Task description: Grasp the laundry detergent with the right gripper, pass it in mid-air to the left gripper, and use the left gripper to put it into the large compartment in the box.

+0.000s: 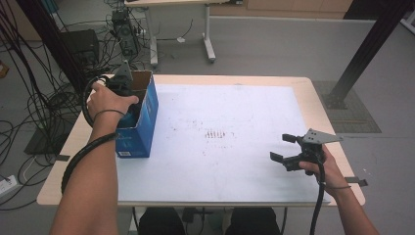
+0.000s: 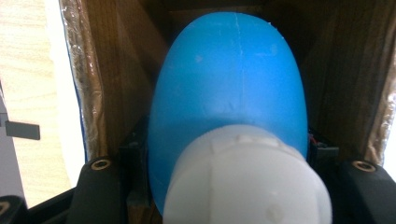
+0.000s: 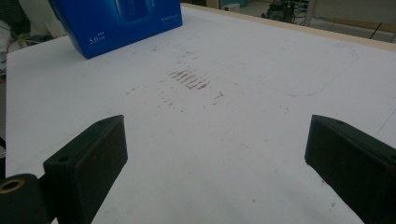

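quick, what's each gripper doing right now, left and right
Left gripper: closed on the blue bottle with the white cap, inside the blue box.
Right gripper: open, holding nothing, above the table.

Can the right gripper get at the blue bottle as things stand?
Probably not: the blue bottle sits down inside the blue box, clamped by the left gripper; the open right gripper hovers across the table.

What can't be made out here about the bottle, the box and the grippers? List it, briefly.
- Blue bottle: its base is hidden deep in the blue box; in the high view the left hand covers it.
- Left gripper: the white cap hides the pads.
- Box print: too small and blurred in the high view, cut off by the top edge in the right gripper view.
- Right gripper: jaw bases cut off below.
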The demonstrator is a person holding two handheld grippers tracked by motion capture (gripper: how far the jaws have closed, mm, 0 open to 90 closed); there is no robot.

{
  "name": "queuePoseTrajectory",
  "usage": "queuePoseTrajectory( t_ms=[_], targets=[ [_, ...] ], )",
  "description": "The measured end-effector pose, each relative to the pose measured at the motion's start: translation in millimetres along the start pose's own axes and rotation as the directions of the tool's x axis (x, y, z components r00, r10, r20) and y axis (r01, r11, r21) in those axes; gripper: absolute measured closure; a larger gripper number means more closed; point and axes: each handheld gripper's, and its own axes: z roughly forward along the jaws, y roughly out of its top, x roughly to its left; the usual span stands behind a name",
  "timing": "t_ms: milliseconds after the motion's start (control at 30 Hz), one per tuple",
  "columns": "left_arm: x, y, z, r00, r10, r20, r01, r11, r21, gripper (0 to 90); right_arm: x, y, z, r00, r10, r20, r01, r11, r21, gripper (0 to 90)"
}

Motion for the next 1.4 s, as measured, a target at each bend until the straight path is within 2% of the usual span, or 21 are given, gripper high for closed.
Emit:
queuePoseTrajectory(
  t_ms=[1400],
  targets=[
    [-3.4,-1.3,-0.4,1.0000,-0.003,-0.009,0.003,1.0000,0.006,37.3,-0.9,-2.0,0.9,1.0000,0.004,-0.003,-0.004,1.000,-0.007,5.6]
  ],
)
